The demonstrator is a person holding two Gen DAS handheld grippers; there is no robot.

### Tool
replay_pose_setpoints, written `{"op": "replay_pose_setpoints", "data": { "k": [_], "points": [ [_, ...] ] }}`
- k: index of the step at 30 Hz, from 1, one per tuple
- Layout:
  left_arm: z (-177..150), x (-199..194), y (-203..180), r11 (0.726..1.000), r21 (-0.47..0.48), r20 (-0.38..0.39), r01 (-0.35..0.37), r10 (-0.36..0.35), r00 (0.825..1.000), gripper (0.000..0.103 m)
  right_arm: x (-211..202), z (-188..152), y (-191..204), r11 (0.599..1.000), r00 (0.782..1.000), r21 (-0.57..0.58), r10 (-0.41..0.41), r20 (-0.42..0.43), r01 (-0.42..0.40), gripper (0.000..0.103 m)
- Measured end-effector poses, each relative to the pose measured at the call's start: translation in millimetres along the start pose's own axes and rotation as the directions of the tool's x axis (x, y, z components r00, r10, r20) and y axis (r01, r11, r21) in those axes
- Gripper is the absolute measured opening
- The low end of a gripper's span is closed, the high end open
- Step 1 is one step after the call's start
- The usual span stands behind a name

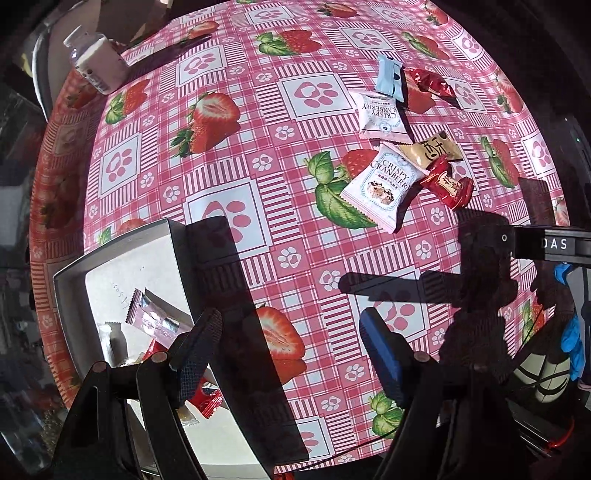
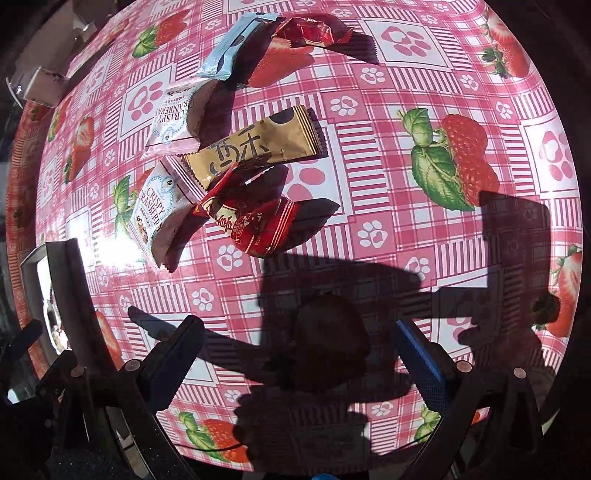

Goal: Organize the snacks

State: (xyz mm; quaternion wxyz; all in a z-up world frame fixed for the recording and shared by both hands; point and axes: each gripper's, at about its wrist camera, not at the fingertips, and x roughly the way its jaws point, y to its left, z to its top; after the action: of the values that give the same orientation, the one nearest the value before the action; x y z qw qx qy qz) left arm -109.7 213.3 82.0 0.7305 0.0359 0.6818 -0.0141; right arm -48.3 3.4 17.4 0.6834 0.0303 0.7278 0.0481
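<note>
Several snack packets lie on the strawberry tablecloth: two white Crispy Cranberry packs (image 1: 380,186) (image 1: 380,116), a gold bar (image 2: 255,147), a red packet (image 2: 255,225), a light blue bar (image 2: 236,44) and a dark red one (image 2: 314,33). A white box (image 1: 122,254) at the left holds a pink bar (image 1: 155,317) and other packets. My left gripper (image 1: 291,343) is open and empty, its left finger over the box's edge. My right gripper (image 2: 299,350) is open and empty, above the cloth just short of the red packet.
A white bottle (image 1: 98,61) stands at the table's far left. The right gripper's body (image 1: 546,243) shows at the right edge of the left wrist view. A small white carton (image 2: 44,85) sits at the far left in the right wrist view.
</note>
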Motion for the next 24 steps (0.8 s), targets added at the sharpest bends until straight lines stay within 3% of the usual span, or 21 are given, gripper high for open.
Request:
{"op": "replay_pose_setpoints", "data": {
  "k": [7,10,13,16,18,20,21,23,24],
  "points": [
    [23,9,-33,0.999,-0.018,0.027,-0.031,0.032,0.999,0.080,0,13,-77,0.994,0.991,0.080,-0.081,0.109,0.072,0.102],
    [31,19,-42,0.996,-0.052,0.041,-0.076,0.078,0.996,0.080,4,26,-90,0.996,0.976,0.041,-0.087,0.198,0.081,0.102],
    [37,27,-36,0.982,-0.154,0.112,-0.106,0.124,0.986,0.080,15,39,-89,0.994,0.954,-0.033,-0.087,0.288,0.101,0.103],
    [42,46,-20,0.948,-0.295,0.140,-0.120,0.168,0.976,0.080,16,46,-75,0.989,0.887,-0.086,-0.067,0.457,0.119,0.103],
    [44,60,-15,0.927,-0.350,0.128,-0.135,0.190,0.973,0.080,19,50,-61,0.990,0.827,-0.077,-0.054,0.559,0.117,0.103],
    [45,71,-15,0.926,-0.353,0.138,-0.136,0.195,0.971,0.080,22,51,-53,0.993,0.761,-0.041,-0.058,0.646,0.111,0.103],
    [44,71,-16,0.927,-0.351,0.186,-0.132,0.208,0.960,0.082,22,52,-52,0.993,0.750,-0.022,-0.073,0.657,0.116,0.103],
    [42,72,-22,0.935,-0.324,0.287,-0.146,0.244,0.926,0.084,21,55,-47,0.994,0.751,0.002,-0.087,0.655,0.113,0.103],
    [40,73,-24,0.936,-0.314,0.334,-0.155,0.263,0.905,0.090,18,59,-50,0.994,0.752,0.003,-0.083,0.654,0.107,0.103]
  ]
}}
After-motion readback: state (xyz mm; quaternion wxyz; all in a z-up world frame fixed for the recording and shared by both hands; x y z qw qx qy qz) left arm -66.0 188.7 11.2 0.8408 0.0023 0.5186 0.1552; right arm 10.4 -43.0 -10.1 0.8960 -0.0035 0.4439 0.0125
